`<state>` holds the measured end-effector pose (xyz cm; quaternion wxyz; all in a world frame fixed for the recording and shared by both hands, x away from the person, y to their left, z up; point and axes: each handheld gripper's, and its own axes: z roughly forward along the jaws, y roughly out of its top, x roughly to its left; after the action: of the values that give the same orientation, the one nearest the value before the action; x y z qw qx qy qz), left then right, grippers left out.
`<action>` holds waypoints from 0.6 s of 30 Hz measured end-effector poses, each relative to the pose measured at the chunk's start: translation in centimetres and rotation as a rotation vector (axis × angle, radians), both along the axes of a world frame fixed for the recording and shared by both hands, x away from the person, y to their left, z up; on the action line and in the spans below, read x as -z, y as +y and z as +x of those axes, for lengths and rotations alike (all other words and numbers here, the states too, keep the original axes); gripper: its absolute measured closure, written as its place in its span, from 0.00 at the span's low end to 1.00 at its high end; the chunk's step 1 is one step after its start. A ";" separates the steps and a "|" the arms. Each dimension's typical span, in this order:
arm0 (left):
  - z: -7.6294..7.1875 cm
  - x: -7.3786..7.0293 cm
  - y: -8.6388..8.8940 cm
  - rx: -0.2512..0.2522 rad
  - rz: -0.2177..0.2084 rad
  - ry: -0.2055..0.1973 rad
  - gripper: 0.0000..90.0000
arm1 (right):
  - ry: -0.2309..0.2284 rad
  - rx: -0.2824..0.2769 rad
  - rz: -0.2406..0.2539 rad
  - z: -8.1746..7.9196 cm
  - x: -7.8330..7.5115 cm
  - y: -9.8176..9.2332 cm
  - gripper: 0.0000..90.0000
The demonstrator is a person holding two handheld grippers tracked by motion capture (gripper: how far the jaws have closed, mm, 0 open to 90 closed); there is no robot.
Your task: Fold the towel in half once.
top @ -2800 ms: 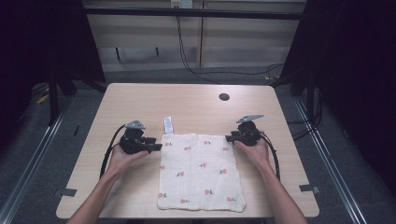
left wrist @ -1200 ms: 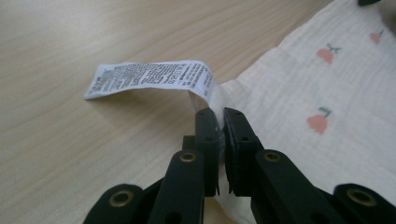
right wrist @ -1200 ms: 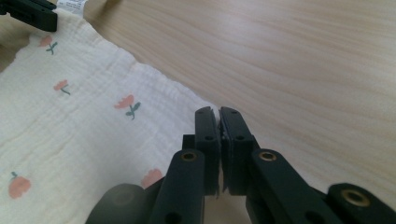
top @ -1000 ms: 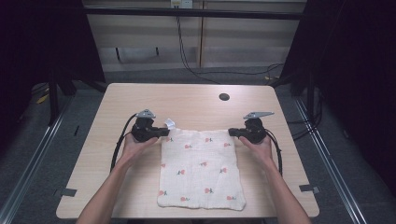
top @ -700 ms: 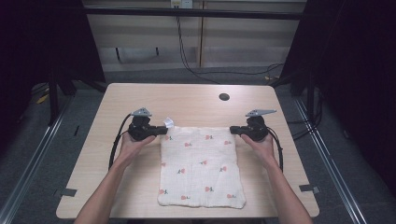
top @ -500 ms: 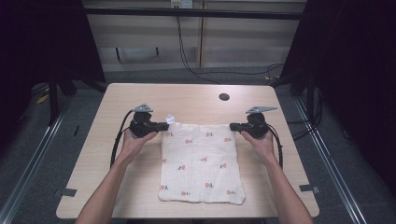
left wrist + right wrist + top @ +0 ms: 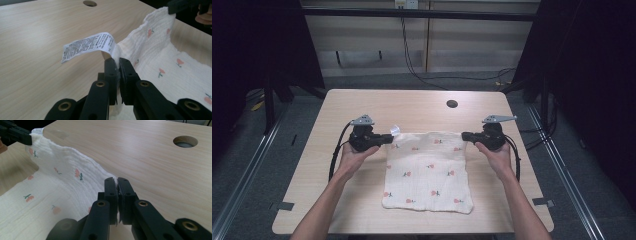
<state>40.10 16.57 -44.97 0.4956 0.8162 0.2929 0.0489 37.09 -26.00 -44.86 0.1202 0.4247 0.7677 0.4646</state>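
- Nearest to us in the high view, 2 forearms enter from the bottom edge and reach up to the middle of the frame.
- The near edge of the white cloth (image 7: 428, 170) lies flat on the wooden table (image 7: 362, 210), in the lower centre of the frame; small red motifs dot it.
- We see the cloth spread across the middle of the table between the 2 hands, its 2 far corners lifted off the wood.
- At centre left, the left gripper (image 7: 388, 138) has its jaws clamped on the cloth's far left corner; in the left gripper view the fabric is pinched between the black jaws at lower centre.
- Just above those jaws, a white printed care label (image 7: 87, 46) juts from that corner toward the upper left of the left gripper view.
- At centre right of the high view, the right gripper (image 7: 466, 135) has its jaws closed on the far right corner; the right gripper view shows the cloth's edge caught between them.
- Farther off, a round hole (image 7: 452, 104) sits in the tabletop, upper centre of the high view, well apart from the cloth.
- Beyond the table's far edge, black cables (image 7: 412, 55) hang against a pale wall.
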 end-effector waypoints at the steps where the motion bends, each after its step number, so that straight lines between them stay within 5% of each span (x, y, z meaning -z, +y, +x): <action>1: -0.2 -0.2 0.0 0.006 -0.002 -0.002 0.95 | -0.005 -0.001 -0.006 -0.3 -0.4 -0.2 0.96; 12: -2.1 -2.0 1.1 0.033 0.009 -0.038 0.95 | -0.034 -0.044 -0.001 -2.5 -1.5 -0.2 0.96; 15: -2.7 -2.3 1.3 0.036 -0.027 -0.041 0.95 | -0.056 -0.058 -0.001 -3.3 -2.0 0.0 0.96; 18: -3.0 -2.4 1.3 0.049 -0.004 -0.048 0.95 | -0.063 -0.062 -0.001 -3.7 -2.2 -0.1 0.96</action>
<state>37.06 17.84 -42.58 0.5050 0.8208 0.2611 0.0557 33.36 -26.11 -42.69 0.1300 0.3858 0.7765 0.4809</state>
